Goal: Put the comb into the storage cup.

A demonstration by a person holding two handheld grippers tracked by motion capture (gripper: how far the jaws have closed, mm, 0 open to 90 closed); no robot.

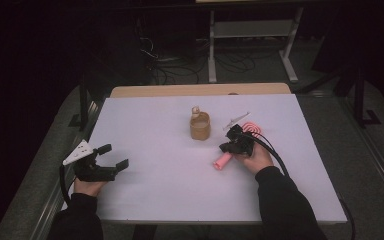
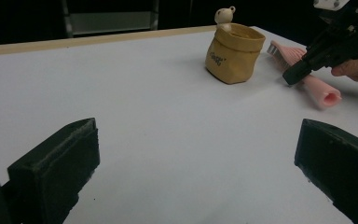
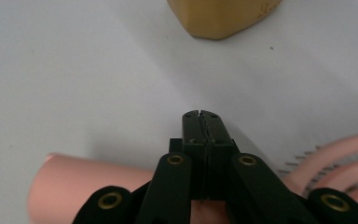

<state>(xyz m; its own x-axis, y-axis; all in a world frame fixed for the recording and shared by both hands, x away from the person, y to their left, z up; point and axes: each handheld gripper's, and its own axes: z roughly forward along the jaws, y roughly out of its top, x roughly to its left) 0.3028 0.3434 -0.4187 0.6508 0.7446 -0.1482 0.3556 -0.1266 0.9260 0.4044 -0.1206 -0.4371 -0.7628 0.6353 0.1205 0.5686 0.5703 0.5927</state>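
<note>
The right gripper (image 3: 201, 114) has its jaws pressed together, empty, just above a pink hairbrush (image 1: 223, 161) lying on the white tabletop (image 1: 155, 130). The left gripper (image 1: 115, 156) has jaws wide apart, empty. A tan bag (image 2: 234, 53) stands nearby.

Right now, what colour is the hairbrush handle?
Pink; the hairbrush handle shows best in the left gripper view.

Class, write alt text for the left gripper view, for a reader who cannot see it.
The left gripper is open, its two black jaws wide apart low over a white table. Beyond stands a tan pouch with a small bear figure at its rim; to its right, the right gripper is above a pink brush.
</note>
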